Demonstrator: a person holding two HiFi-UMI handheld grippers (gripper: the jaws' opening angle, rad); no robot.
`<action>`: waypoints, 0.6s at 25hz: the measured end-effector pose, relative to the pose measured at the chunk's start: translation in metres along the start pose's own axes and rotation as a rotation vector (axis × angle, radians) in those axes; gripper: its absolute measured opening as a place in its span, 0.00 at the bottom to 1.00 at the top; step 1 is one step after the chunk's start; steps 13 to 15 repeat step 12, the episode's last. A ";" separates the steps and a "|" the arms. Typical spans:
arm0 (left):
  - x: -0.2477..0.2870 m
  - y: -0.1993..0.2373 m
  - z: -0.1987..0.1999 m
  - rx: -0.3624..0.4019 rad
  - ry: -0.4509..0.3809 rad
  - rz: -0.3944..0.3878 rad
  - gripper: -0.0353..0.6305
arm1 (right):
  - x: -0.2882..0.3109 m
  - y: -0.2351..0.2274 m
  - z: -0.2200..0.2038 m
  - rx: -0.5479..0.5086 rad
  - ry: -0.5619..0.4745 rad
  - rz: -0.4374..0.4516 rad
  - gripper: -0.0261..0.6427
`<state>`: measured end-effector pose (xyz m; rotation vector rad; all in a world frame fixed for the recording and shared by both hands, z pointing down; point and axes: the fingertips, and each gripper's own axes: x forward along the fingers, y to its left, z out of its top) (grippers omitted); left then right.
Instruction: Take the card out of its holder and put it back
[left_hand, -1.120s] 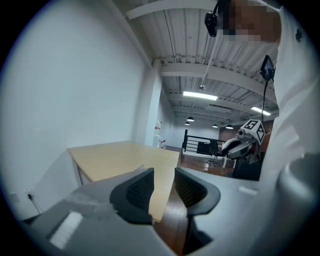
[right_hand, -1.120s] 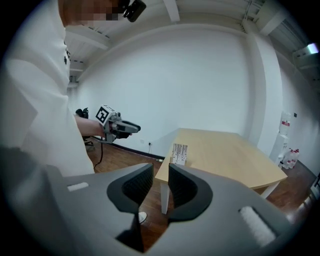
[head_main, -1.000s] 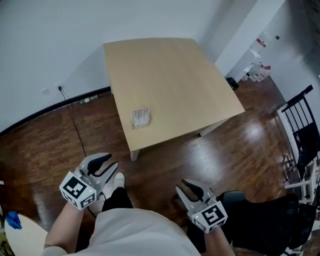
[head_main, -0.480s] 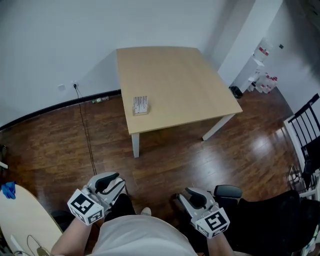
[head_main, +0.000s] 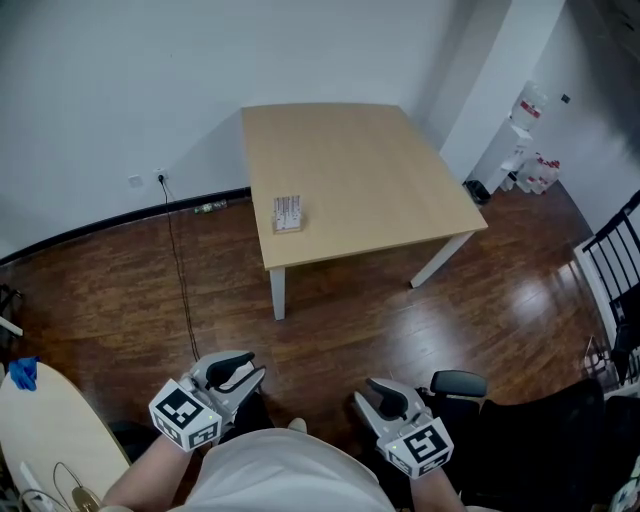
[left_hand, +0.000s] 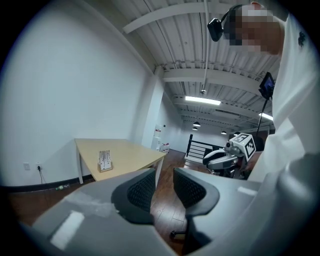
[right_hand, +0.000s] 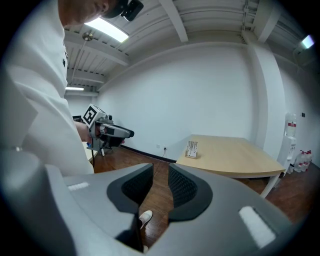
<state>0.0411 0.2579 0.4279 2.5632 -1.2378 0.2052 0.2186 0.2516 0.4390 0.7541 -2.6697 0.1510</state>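
A small holder with a white card (head_main: 287, 214) upright in it stands near the front left edge of the light wooden table (head_main: 360, 170). It is small and distant in the left gripper view (left_hand: 104, 161) and in the right gripper view (right_hand: 192, 149). Both grippers are held low by the person's waist, far from the table, over the wooden floor. The left gripper (head_main: 250, 366) (left_hand: 164, 187) has its jaws closing with nothing between them. The right gripper (head_main: 376, 393) (right_hand: 161, 182) shows a narrow gap between its pads, and nothing sits in that gap.
A black chair seat (head_main: 456, 384) is by the person's right leg. A pale round tabletop (head_main: 45, 430) with a blue object (head_main: 22, 374) lies at lower left. A cable (head_main: 182, 285) runs across the floor from a wall socket. Bottles (head_main: 535, 170) stand at far right.
The person has stepped back, so the table with the holder looks farther away. Both grippers have dropped lower and closer to the body.
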 end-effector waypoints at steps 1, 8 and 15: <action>0.001 0.000 0.001 0.006 0.001 -0.002 0.23 | 0.001 0.001 0.000 -0.002 -0.001 0.002 0.19; 0.003 0.003 0.004 0.013 0.009 0.003 0.23 | 0.005 -0.003 0.003 -0.004 0.002 0.000 0.19; 0.005 0.008 0.006 0.013 0.011 0.009 0.23 | 0.008 -0.005 0.005 -0.011 0.004 0.007 0.19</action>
